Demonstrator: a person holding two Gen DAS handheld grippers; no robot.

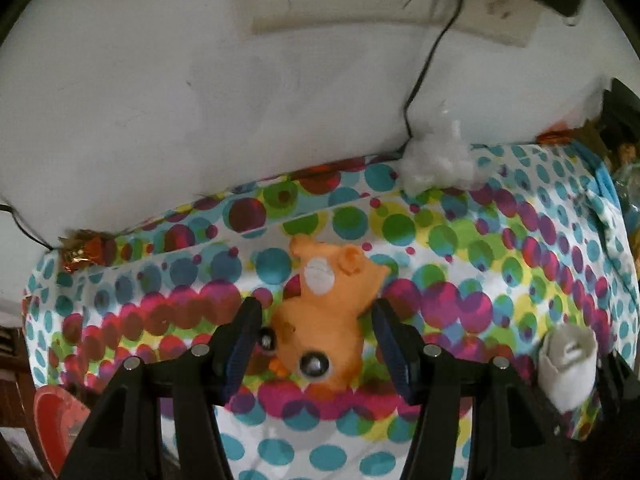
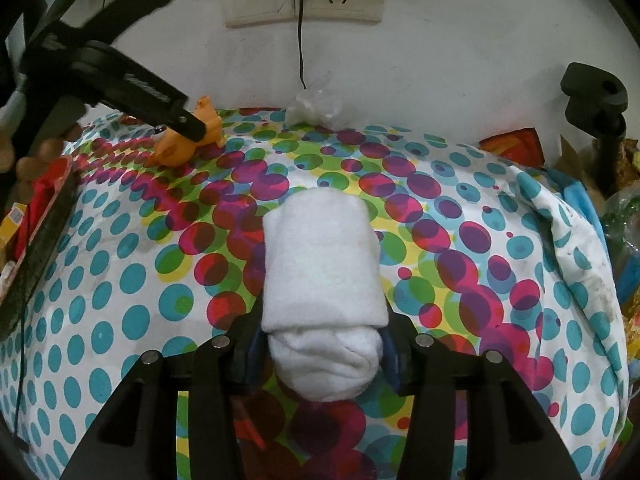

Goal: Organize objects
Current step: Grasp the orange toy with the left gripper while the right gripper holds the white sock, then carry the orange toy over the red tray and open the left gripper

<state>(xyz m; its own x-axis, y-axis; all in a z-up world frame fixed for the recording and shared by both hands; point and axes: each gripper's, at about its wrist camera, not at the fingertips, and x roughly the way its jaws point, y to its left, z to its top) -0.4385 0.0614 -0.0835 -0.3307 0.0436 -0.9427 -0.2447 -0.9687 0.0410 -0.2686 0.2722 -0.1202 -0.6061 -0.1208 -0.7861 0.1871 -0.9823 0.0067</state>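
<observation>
The right gripper [image 2: 325, 344] is clenching a rolled white sock [image 2: 322, 276] w/ both jaws pressing its near, bunched end; the roll is sticking out fwd over the dotted cloth [image 2: 120, 272], long axis running straight along the fingers toward the wall, folded cuff end pointing away. The left gripper [image 1: 316, 320] is sitting released, jaws spread either side of an orange plush toy [image 1: 324, 312] lying near the back-left of the cloth, not visibly pinching it. The toy's long axis is running roughly along the fingers too, head w/ dark eyes nearest the cam, body pointing toward the wall. Probably mid-carry for the sock: best keeping the squeeze steady so the roll isn't unrolling, lowering it flat & parallel to the cloth before letting go. For the toy, closing across the narrow body rather than the head should be giving a surer hold. A crumpled plastic bag [image 2: 316, 106] is sitting at the wall edge, well apart from both.
</observation>
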